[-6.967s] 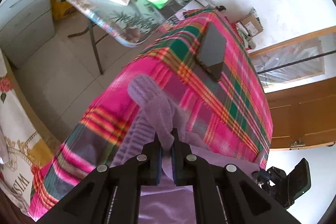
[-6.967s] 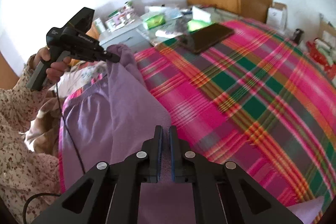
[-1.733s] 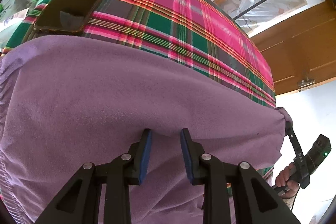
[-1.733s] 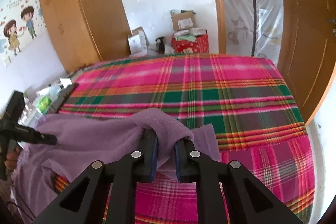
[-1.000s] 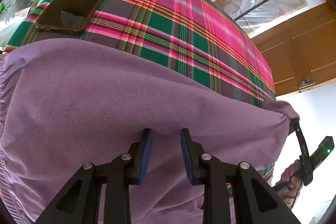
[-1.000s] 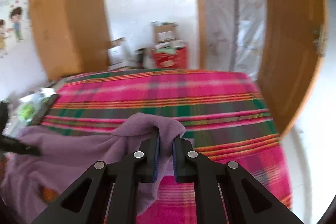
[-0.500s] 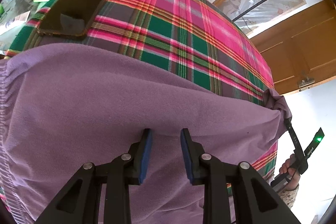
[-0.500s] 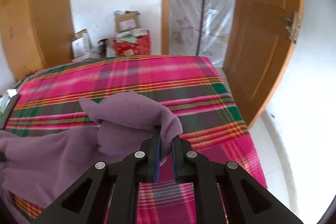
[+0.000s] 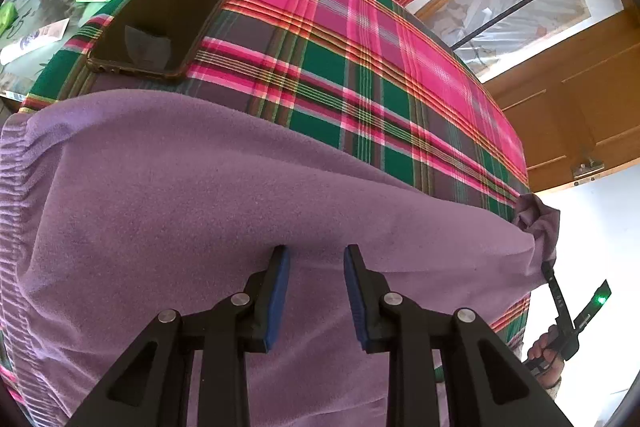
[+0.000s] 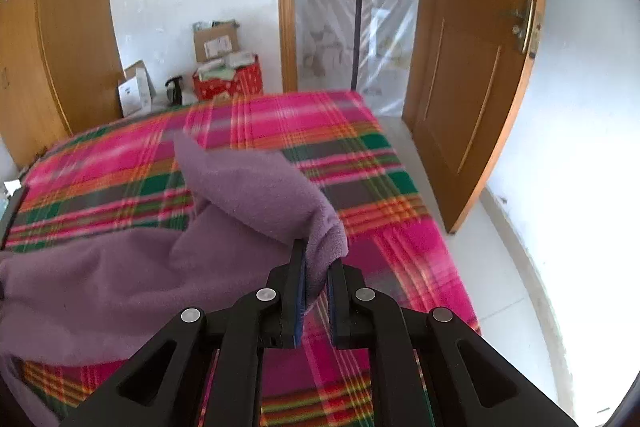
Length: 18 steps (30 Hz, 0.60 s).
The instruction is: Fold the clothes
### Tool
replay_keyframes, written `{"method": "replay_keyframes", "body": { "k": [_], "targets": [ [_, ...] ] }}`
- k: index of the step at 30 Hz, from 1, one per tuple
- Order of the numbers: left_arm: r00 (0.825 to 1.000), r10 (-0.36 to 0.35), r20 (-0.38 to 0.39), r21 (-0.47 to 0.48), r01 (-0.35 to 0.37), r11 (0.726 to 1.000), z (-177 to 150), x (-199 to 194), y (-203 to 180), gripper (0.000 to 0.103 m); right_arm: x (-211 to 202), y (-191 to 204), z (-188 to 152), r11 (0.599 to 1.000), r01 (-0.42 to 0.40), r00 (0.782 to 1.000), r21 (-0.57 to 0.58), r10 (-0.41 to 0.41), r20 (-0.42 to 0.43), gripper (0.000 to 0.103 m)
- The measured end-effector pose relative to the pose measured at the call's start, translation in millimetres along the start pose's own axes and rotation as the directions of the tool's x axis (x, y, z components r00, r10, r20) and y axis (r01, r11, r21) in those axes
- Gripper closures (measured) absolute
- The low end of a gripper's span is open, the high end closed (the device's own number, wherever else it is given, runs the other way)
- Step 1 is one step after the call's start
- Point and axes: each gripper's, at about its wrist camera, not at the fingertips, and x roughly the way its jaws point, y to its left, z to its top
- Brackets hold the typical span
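A purple fleece garment (image 9: 200,207) lies stretched across the pink and green plaid blanket (image 9: 360,47). My left gripper (image 9: 316,255) stands open over its middle, the blue pads apart and the tips at a crease in the cloth. My right gripper (image 10: 316,267) is shut on one bunched end of the garment (image 10: 256,191), held up over the blanket (image 10: 120,163) near the right edge. In the left wrist view that right gripper (image 9: 545,265) appears at the far right with a hand (image 9: 546,355) on it, and the cloth pulled taut toward it.
A black phone (image 9: 168,15) lies on the blanket beyond the garment. A side table (image 9: 44,7) with green packets stands to the left. Past the bed are cardboard boxes (image 10: 216,43), a red box (image 10: 228,83) and an open wooden door (image 10: 472,67).
The right gripper has carried the garment's end further right and lower, drawing the cloth out straighter across the blanket. The left gripper has stayed in place, still open.
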Motion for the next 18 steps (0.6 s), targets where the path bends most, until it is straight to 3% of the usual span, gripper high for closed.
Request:
{"method": "replay_keyframes", "body": {
  "k": [12, 18],
  "targets": [
    [1.000, 0.006, 0.018, 0.080, -0.008, 0.997, -2.8, 2.3, -32.4, 0.074, -2.4, -14.6, -29.0, 0.998, -0.063, 0.992, -0.004, 0.062, -0.110, 0.094],
    [1.000, 0.021, -0.005, 0.102, -0.021, 0.995, 1.1, 13.6, -41.7, 0.074, -17.6, -22.0, -20.7, 0.989, -0.147, 0.983, -0.007, 0.145, -0.108, 0.085]
  ]
}}
